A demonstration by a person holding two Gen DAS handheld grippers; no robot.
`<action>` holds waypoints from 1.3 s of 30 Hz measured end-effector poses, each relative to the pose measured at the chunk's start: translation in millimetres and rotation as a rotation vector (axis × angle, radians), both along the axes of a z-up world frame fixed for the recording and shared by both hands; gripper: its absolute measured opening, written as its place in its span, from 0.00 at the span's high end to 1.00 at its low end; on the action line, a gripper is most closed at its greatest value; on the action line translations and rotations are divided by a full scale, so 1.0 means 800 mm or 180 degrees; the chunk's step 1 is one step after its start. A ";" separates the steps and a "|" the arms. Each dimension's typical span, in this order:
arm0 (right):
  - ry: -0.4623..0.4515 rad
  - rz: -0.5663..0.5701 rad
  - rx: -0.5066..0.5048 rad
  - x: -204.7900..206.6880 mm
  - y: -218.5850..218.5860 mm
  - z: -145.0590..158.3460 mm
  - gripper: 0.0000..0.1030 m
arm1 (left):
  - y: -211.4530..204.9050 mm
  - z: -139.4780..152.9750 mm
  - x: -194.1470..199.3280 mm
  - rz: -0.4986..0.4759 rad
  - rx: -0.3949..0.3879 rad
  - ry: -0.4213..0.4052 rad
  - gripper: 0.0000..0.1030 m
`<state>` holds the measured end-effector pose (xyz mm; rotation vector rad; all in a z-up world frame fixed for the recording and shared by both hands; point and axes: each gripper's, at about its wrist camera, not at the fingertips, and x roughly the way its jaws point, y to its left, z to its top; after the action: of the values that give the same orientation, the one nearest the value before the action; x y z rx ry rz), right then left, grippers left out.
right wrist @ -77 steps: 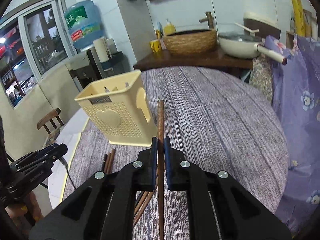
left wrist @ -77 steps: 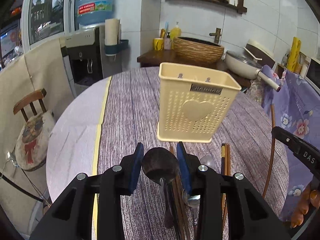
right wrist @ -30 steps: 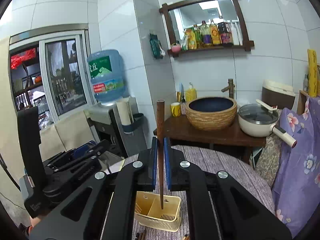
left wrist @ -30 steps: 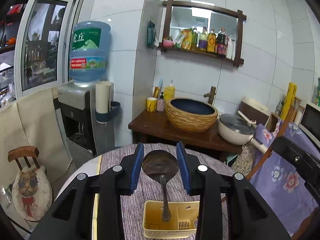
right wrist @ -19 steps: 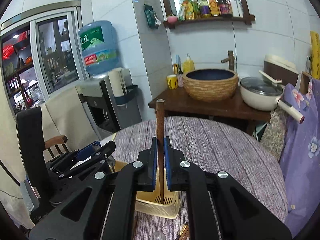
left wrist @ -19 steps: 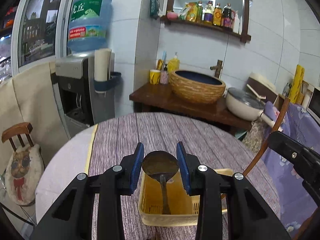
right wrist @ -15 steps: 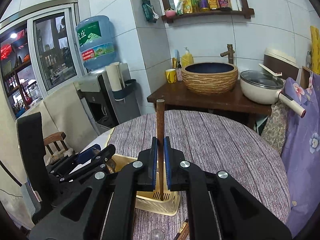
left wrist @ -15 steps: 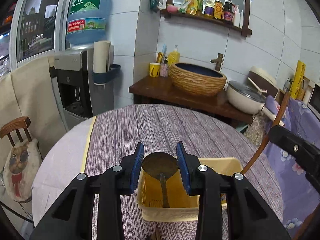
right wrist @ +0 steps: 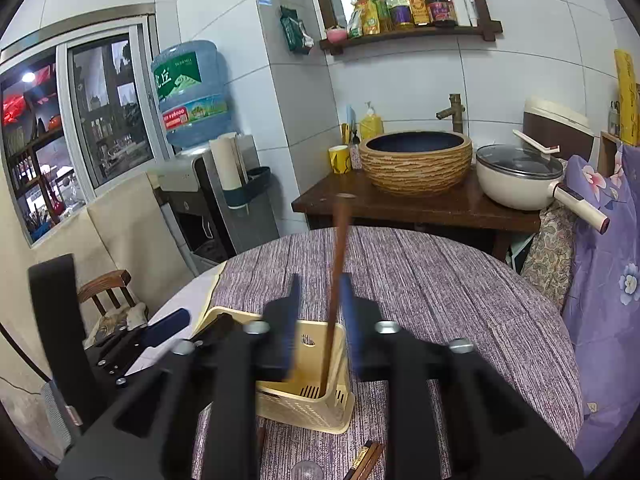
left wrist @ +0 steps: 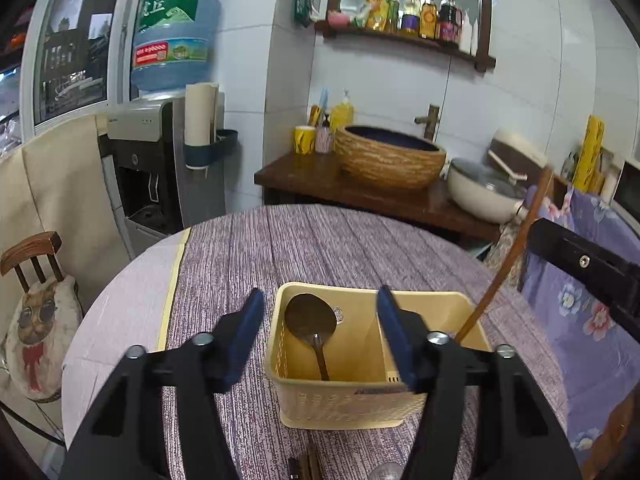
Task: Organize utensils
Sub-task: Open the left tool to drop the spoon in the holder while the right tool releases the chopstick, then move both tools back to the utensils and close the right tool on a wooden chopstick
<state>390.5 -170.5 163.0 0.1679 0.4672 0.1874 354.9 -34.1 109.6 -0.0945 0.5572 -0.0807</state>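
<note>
A pale yellow utensil holder (left wrist: 352,404) stands on the round table with the purple striped cloth (left wrist: 320,240). A dark spoon (left wrist: 310,320) rests bowl-up in its left compartment, free of my left gripper (left wrist: 320,296), whose jaws are opening wide on either side of it. In the right wrist view a brown chopstick (right wrist: 338,272) stands tilted in the holder (right wrist: 308,408), between the opening jaws of my right gripper (right wrist: 320,280); the pads look clear of it. The left wrist view shows that chopstick (left wrist: 500,276) leaning out of the right compartment.
Loose chopsticks (right wrist: 366,460) and a metal spoon (left wrist: 386,472) lie on the cloth in front of the holder. Behind the table stands a wooden counter with a woven basin (left wrist: 390,160) and a lidded pot (left wrist: 480,192). A water dispenser (left wrist: 160,160) and a chair (left wrist: 36,312) stand at left.
Both grippers sank toward the holder, carrying spoon and chopstick into it. Both then opened: the spoon dropped into the left compartment and the chopstick now leans loose.
</note>
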 end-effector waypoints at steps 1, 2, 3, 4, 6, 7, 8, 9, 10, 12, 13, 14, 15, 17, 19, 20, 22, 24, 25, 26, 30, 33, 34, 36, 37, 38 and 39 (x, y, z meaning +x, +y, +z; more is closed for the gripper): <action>-0.0068 -0.0031 -0.0023 -0.008 -0.001 0.003 0.53 | 0.003 0.002 -0.007 0.0019 -0.0018 -0.0038 0.33; -0.0123 -0.0044 -0.0073 -0.016 -0.002 0.005 0.53 | 0.006 0.004 -0.014 0.0047 -0.0018 -0.0070 0.31; -0.0160 -0.0039 -0.0123 -0.024 -0.002 0.007 0.52 | 0.009 0.005 -0.023 0.0083 0.0004 -0.0101 0.29; -0.0198 -0.0037 -0.0167 -0.035 -0.003 0.007 0.50 | 0.012 0.006 -0.031 0.0114 0.0015 -0.0123 0.24; -0.0262 -0.0077 -0.0230 -0.054 -0.007 0.007 0.40 | 0.020 0.004 -0.050 0.0172 0.0001 -0.0143 0.15; -0.0284 -0.0075 -0.0266 -0.062 -0.008 0.006 0.35 | 0.024 0.002 -0.057 0.0186 -0.0016 -0.0141 0.11; -0.0303 -0.0055 -0.0323 -0.073 -0.008 0.002 0.35 | 0.028 -0.001 -0.066 0.0193 -0.0039 -0.0141 0.09; -0.0312 -0.0044 -0.0390 -0.083 -0.008 -0.003 0.35 | 0.032 -0.005 -0.075 0.0199 -0.0053 -0.0136 0.08; -0.0308 -0.0045 -0.0442 -0.090 -0.009 -0.009 0.34 | 0.035 -0.010 -0.084 0.0212 -0.0054 -0.0124 0.06; -0.0214 -0.0036 -0.0548 -0.104 -0.008 -0.029 0.29 | 0.040 -0.023 -0.099 0.0229 -0.0040 -0.0075 0.05; -0.0157 -0.0017 -0.0578 -0.109 -0.008 -0.038 0.28 | 0.041 -0.030 -0.106 0.0216 -0.0026 -0.0037 0.05; -0.0074 0.0000 -0.0617 -0.114 -0.008 -0.052 0.27 | 0.042 -0.037 -0.111 0.0202 0.0000 0.0008 0.05; 0.0010 -0.0008 -0.0667 -0.118 -0.008 -0.066 0.27 | 0.042 -0.047 -0.117 0.0187 0.0052 0.0077 0.05; 0.0161 -0.0048 -0.0770 -0.126 -0.007 -0.092 0.27 | 0.045 -0.062 -0.128 0.0193 0.0124 0.0156 0.05; 0.0313 -0.0089 -0.0853 -0.132 -0.007 -0.118 0.27 | 0.051 -0.080 -0.140 0.0221 0.0172 0.0234 0.05; 0.0412 -0.0124 -0.0875 -0.135 -0.009 -0.134 0.27 | 0.052 -0.086 -0.144 0.0228 0.0191 0.0274 0.05; 0.0617 -0.0181 -0.0876 -0.140 -0.014 -0.161 0.27 | 0.058 -0.101 -0.151 0.0244 0.0210 0.0393 0.05; 0.0777 -0.0218 -0.0858 -0.145 -0.018 -0.184 0.27 | 0.064 -0.113 -0.156 0.0270 0.0193 0.0500 0.05; 0.0860 -0.0240 -0.0847 -0.147 -0.020 -0.194 0.27 | 0.065 -0.118 -0.159 0.0270 0.0184 0.0547 0.05; 0.0916 -0.0248 -0.0832 -0.148 -0.022 -0.202 0.27 | 0.066 -0.123 -0.161 0.0261 0.0174 0.0594 0.05; 0.1100 -0.0248 -0.0741 -0.154 -0.023 -0.226 0.27 | 0.067 -0.139 -0.168 0.0261 0.0178 0.0730 0.05; 0.1163 -0.0196 -0.0738 -0.158 -0.012 -0.233 0.27 | 0.064 -0.148 -0.173 0.0246 0.0202 0.0791 0.05; 0.1182 -0.0159 -0.0736 -0.158 -0.007 -0.235 0.27 | 0.062 -0.150 -0.176 0.0227 0.0214 0.0798 0.05; 0.1222 -0.0105 -0.0761 -0.159 0.004 -0.240 0.27 | 0.056 -0.154 -0.179 0.0198 0.0245 0.0814 0.05; 0.1237 -0.0089 -0.0788 -0.158 0.009 -0.241 0.27 | 0.054 -0.155 -0.180 0.0185 0.0260 0.0820 0.06; 0.1251 -0.0066 -0.0817 -0.158 0.014 -0.243 0.27 | 0.050 -0.156 -0.181 0.0161 0.0278 0.0833 0.06; 0.1267 -0.0046 -0.0845 -0.159 0.019 -0.245 0.27 | 0.047 -0.158 -0.181 0.0139 0.0299 0.0850 0.07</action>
<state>263.5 -155.6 -32.8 -0.0546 0.8808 0.0751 210.1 3.5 -16.8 -0.0257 0.8241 0.0012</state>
